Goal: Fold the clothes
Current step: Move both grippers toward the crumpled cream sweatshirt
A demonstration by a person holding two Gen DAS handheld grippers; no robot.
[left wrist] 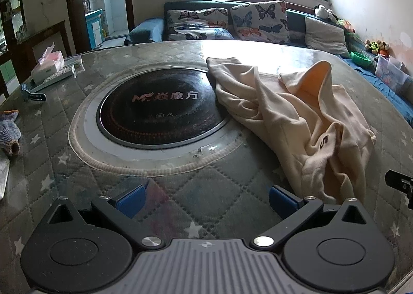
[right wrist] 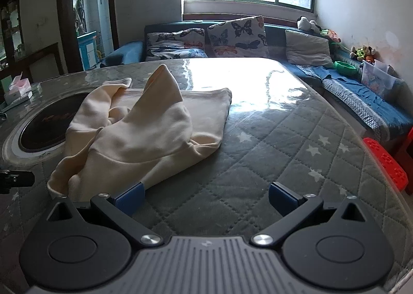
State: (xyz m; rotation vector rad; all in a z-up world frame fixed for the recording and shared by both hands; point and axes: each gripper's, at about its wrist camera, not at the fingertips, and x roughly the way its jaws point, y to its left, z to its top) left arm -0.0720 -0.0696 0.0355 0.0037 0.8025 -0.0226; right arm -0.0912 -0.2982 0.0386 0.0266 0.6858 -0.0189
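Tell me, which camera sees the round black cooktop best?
The left wrist view. There the cooktop shows almost whole, lettering readable, with only its right edge under the cream garment. In the right wrist view the cooktop is a dark sliver at the left, mostly hidden by the garment.

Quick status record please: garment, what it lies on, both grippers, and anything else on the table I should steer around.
garment: cream hoodie, crumpled in a heap, unfolded
surface: quilted star-print table cover under clear film
overlap: one edge of the hoodie lies over the round black cooktop
left gripper: open, empty, hoodie to its right
right gripper: open, empty, its left blue pad at the hoodie's near edge
clutter: tissue box at the far left, knitted item at the left edge
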